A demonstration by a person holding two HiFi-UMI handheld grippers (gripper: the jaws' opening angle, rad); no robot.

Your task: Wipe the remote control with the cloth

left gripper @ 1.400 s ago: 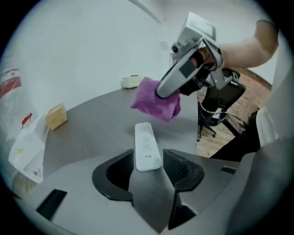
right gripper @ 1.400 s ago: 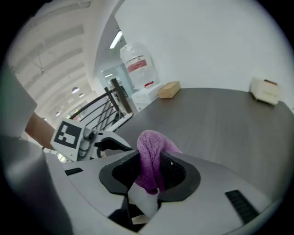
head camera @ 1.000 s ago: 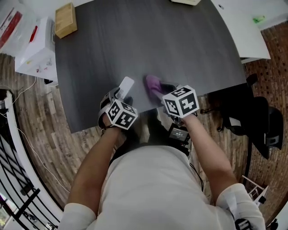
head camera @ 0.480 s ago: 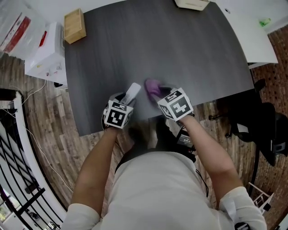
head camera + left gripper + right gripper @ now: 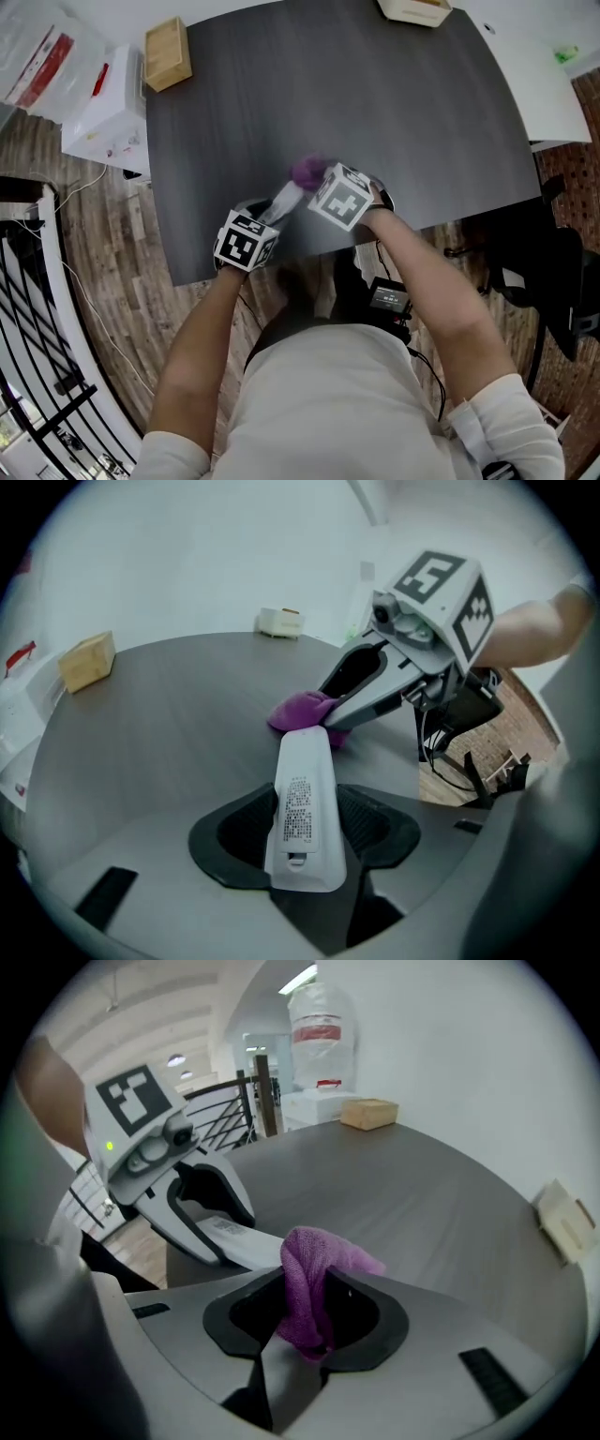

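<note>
A white remote (image 5: pixel 284 202) sits lengthwise between my left gripper's (image 5: pixel 267 216) jaws, label side up, over the dark table's (image 5: pixel 375 112) near edge. Those jaws have just been closing and now press the remote (image 5: pixel 305 803) from both sides. My right gripper (image 5: pixel 317 183) is shut on a bunched purple cloth (image 5: pixel 307 172). The cloth (image 5: pixel 302 710) rests against the remote's far end. In the right gripper view the cloth (image 5: pixel 314 1274) hangs between the jaws, and the remote (image 5: pixel 239 1241) lies just behind it to the left.
A wooden block (image 5: pixel 169 53) stands at the table's far left corner and a small pale box (image 5: pixel 417 7) at its far edge. A white box (image 5: pixel 108 103) sits left of the table. A dark chair (image 5: pixel 553 272) stands right, a black railing (image 5: pixel 37 356) left.
My right gripper has swung left with the cloth, from right of the remote to its far tip. The left gripper has rolled a little, still holding the remote.
</note>
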